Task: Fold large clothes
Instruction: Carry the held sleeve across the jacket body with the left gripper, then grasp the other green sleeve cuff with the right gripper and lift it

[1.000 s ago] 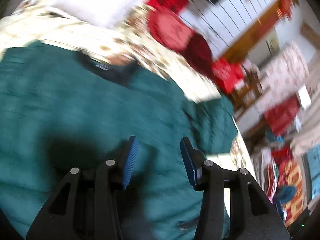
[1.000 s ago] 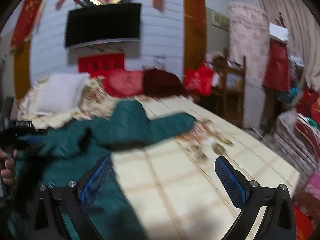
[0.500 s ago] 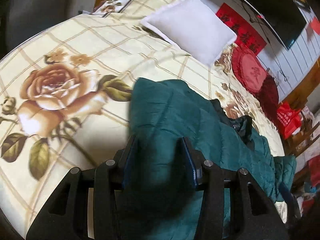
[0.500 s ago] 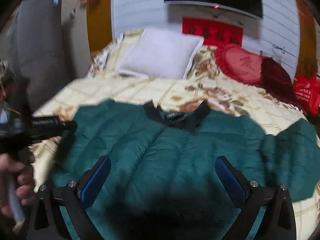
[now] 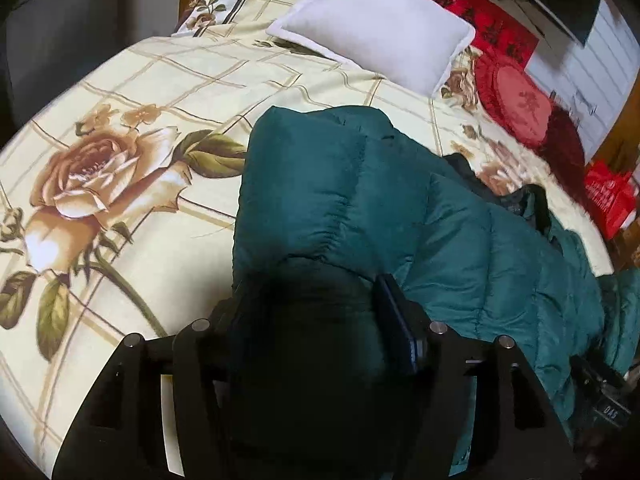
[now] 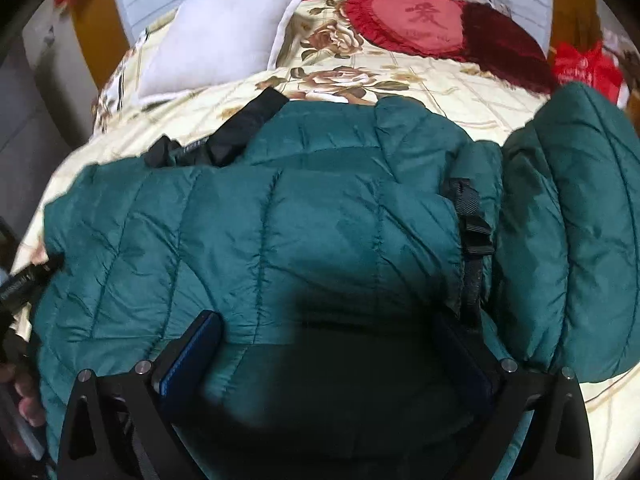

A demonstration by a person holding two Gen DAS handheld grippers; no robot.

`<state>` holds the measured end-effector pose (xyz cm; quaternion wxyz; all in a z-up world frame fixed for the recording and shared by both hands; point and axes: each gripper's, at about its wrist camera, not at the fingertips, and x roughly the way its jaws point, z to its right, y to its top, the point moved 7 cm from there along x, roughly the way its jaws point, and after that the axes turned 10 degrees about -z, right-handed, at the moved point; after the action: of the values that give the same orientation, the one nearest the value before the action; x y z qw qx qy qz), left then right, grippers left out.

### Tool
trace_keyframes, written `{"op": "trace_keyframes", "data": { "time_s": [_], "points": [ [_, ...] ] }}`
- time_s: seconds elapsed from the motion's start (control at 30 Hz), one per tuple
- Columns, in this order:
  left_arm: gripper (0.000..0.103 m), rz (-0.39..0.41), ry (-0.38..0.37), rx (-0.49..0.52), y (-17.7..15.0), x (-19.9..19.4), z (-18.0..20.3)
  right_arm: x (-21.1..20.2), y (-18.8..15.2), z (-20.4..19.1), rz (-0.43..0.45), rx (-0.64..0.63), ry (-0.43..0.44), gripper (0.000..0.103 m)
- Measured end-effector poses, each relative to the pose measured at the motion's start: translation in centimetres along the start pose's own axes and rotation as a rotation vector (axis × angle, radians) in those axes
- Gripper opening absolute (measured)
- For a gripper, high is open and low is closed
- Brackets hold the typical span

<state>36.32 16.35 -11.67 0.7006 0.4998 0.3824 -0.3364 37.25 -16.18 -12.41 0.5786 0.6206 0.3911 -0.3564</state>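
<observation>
Green puffer jacket (image 6: 320,216) now spread below the white pillow (image 6: 224,40). Left gripper (image 5: 312,312) just opened wider, jacket bulging between; right gripper (image 6: 324,352) wide open over it. Folding barely begun, probably.

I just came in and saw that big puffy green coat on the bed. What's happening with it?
A person is folding the green puffy jacket on the flowery bedspread, using a gripper tool in each hand. The left gripper has part of the jacket bunched between its fingers, and they have just been opening. The right gripper hovers wide open over the jacket's middle. One sleeve lies doubled beside the body.
</observation>
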Motion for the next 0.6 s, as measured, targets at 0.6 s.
{"op": "trace_keyframes", "data": {
  "time_s": [0.6],
  "points": [
    [0.061,0.143,0.004,-0.023,-9.6,-9.1,-0.9,-13.3,-3.2,28.7,0.31,0.38,-0.181,0.101]
  ]
}}
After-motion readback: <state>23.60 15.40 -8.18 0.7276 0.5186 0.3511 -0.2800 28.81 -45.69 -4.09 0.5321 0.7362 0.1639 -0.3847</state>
